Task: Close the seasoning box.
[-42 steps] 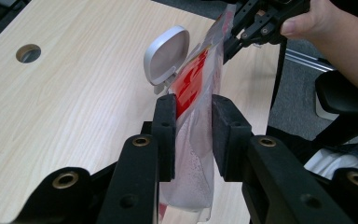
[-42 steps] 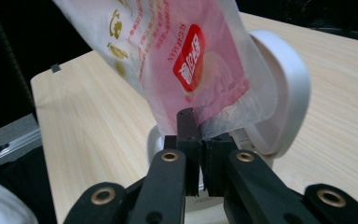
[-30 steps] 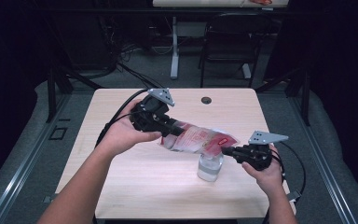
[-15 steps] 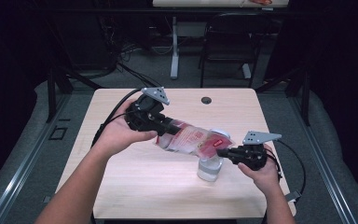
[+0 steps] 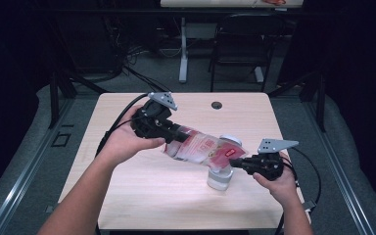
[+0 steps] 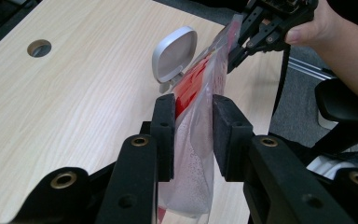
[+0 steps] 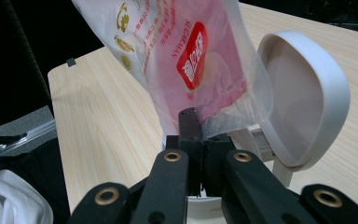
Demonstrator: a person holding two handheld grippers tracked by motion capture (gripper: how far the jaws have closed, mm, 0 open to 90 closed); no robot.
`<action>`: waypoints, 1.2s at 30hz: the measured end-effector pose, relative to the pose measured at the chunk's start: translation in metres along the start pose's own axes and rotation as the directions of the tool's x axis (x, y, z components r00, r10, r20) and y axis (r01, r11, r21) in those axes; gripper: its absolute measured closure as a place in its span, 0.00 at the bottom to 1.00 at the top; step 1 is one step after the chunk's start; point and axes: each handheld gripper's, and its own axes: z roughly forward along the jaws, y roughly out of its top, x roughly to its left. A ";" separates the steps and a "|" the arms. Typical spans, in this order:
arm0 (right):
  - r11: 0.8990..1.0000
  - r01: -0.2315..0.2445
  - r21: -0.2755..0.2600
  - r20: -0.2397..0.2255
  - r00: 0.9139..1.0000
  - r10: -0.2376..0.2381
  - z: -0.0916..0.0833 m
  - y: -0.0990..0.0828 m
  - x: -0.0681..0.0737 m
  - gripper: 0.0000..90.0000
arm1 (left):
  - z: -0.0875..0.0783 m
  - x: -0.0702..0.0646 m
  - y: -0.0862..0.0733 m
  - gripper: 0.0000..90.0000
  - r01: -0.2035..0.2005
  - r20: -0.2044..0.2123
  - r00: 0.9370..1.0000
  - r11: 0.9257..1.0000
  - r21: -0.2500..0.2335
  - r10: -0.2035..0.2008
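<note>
A clear plastic bag (image 5: 203,147) with a red label hangs stretched and tilted between both grippers, above a white jar (image 5: 220,180) whose flip lid (image 7: 303,98) stands open. My left gripper (image 5: 178,134) is shut on the bag's upper, full end, and its pads squeeze the bag (image 6: 196,135) from both sides. My right gripper (image 5: 237,163) is shut on the bag's thin lower edge (image 7: 214,116), right over the jar's mouth. Its jaws have just tightened slightly. The left gripper view shows the right gripper (image 6: 242,44) and the lid (image 6: 173,53) farther off.
The light wooden table (image 5: 127,196) has a round cable hole (image 5: 217,105) near its far edge. Cables trail from both grippers over the table's sides. A dark chair (image 5: 235,44) and another table's leg stand beyond the far edge.
</note>
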 end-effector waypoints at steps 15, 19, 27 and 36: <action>1.000 -0.006 -0.002 0.023 1.000 0.006 -0.008 0.000 -0.002 0.99 | 0.006 -0.002 -0.001 0.80 -0.010 0.002 1.000 1.000 0.007 0.010; 1.000 -0.008 -0.010 0.030 1.000 0.009 -0.007 -0.001 -0.002 0.99 | 0.005 -0.001 -0.002 0.80 -0.007 0.001 1.000 1.000 0.006 0.007; 1.000 0.000 -0.008 0.038 0.999 0.001 -0.004 0.001 0.000 0.99 | 0.006 0.003 -0.013 0.79 0.012 0.002 1.000 1.000 0.004 -0.012; 1.000 0.006 -0.026 0.049 0.999 -0.005 -0.001 0.003 0.003 0.99 | 0.006 0.008 -0.026 0.79 0.034 0.004 0.999 0.999 0.001 -0.034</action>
